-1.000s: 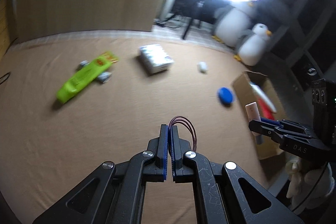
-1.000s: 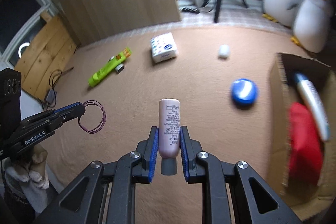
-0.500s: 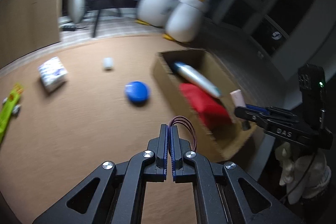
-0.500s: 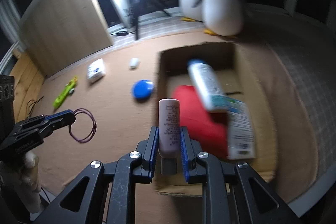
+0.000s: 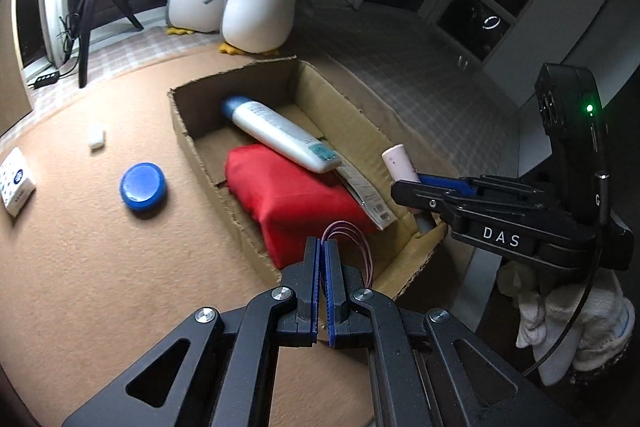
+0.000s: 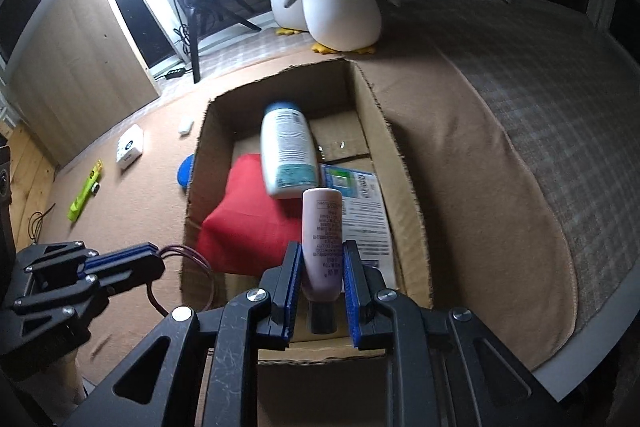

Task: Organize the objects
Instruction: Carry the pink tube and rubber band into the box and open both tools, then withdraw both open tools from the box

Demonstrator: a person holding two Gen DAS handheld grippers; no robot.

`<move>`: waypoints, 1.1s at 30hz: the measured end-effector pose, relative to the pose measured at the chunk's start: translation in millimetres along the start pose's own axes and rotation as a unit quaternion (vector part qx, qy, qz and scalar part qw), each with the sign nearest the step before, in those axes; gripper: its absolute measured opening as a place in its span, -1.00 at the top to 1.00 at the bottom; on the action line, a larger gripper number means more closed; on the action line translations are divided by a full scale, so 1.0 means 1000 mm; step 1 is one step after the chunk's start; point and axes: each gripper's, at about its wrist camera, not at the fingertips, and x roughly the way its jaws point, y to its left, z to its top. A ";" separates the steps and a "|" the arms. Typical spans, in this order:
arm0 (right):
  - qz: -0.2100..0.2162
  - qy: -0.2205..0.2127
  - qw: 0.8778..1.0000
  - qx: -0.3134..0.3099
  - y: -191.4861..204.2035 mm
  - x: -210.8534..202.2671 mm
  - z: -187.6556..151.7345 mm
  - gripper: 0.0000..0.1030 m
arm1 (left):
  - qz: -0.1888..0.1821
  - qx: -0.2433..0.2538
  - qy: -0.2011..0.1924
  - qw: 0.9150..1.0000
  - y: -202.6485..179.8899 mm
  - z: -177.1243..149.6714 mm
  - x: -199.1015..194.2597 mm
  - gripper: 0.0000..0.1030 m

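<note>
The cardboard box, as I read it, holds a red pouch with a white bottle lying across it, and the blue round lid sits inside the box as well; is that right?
Not quite. The blue round lid lies outside the cardboard box, on the brown cloth beside its wall, as the left wrist view shows. The red pouch with the white bottle lying across it is indeed inside.

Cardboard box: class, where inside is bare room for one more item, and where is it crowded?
In the cardboard box, bare floor shows at the far end beyond the white bottle. The near-left is crowded: red pouch, bottle, leaflet.
</note>
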 end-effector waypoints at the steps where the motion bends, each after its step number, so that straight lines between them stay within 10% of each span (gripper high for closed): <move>1: 0.000 0.000 1.000 0.001 -0.001 0.000 0.000 0.65 | -0.006 0.001 0.005 1.000 -0.001 0.000 0.002 0.96; 18: 0.008 -0.003 1.000 0.006 0.007 -0.001 0.003 0.34 | 0.002 -0.024 0.000 1.000 0.022 -0.003 -0.010 0.89; 33: 0.043 0.001 0.999 -0.024 0.069 0.009 0.007 0.21 | 0.076 -0.125 -0.036 0.989 0.139 -0.041 -0.081 0.89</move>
